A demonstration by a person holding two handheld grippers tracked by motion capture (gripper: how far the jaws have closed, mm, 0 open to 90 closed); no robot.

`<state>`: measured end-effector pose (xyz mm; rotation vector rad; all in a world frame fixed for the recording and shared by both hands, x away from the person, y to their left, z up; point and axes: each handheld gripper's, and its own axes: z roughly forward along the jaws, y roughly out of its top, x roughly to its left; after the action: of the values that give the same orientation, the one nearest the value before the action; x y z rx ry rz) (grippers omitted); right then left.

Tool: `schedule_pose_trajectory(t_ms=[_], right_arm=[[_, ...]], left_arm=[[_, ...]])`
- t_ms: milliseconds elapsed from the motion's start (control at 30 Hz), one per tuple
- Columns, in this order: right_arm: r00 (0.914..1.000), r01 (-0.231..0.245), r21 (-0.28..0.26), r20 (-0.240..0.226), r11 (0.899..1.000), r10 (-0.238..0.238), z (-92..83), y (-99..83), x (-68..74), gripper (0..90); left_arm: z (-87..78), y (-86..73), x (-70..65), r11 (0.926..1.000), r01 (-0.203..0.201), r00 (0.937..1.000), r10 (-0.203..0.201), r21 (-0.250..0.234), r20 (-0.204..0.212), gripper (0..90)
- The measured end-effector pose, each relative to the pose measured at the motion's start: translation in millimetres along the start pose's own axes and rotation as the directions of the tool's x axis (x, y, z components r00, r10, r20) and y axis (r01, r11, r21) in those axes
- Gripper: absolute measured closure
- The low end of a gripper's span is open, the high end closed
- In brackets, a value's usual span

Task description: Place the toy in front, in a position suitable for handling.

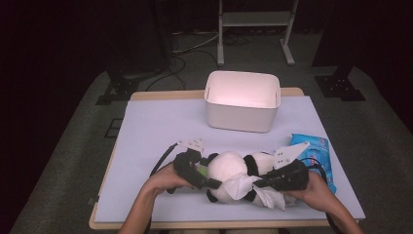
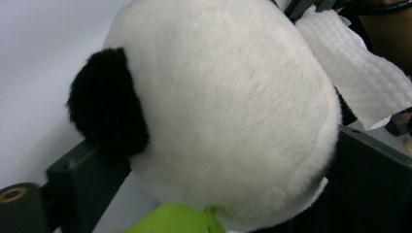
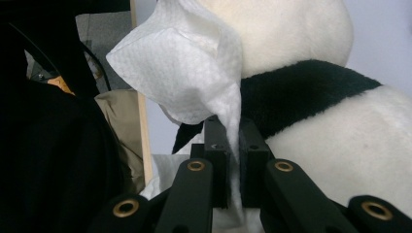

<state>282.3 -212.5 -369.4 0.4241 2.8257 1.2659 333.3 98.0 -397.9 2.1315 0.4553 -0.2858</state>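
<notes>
Hold panda plush (image 1: 234, 175), near table's (image 1: 160, 122) front edge, clamped at head by left gripper (image 1: 214, 184). Wipe with tissue (image 1: 246, 187) pinched in right gripper (image 1: 257, 184); use light strokes, avoid tearing.

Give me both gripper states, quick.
Left gripper: closed around the plush panda.
Right gripper: shut on the white wipe.
</notes>
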Motion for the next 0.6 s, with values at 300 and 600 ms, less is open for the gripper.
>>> schedule_pose_trajectory(t_ms=[300, 600], right_arm=[[0.9998, -0.018, -0.068, 0.001, 0.998, 0.018, -5.2, 6.3, -3.7, 84.6], [0.9994, -0.01, -0.115, 0.032, 0.993, 0.014, -16.1, 14.3, -6.5, 84.5]], left_arm=[[-14.3, 2.7, -6.8, 0.9916, -0.12, 0.9872, 0.114, -0.048, -0.111, 25.9], [-31.3, 1.5, -12.5, 0.9788, -0.199, 0.966, 0.188, -0.047, -0.178, 30.5]])
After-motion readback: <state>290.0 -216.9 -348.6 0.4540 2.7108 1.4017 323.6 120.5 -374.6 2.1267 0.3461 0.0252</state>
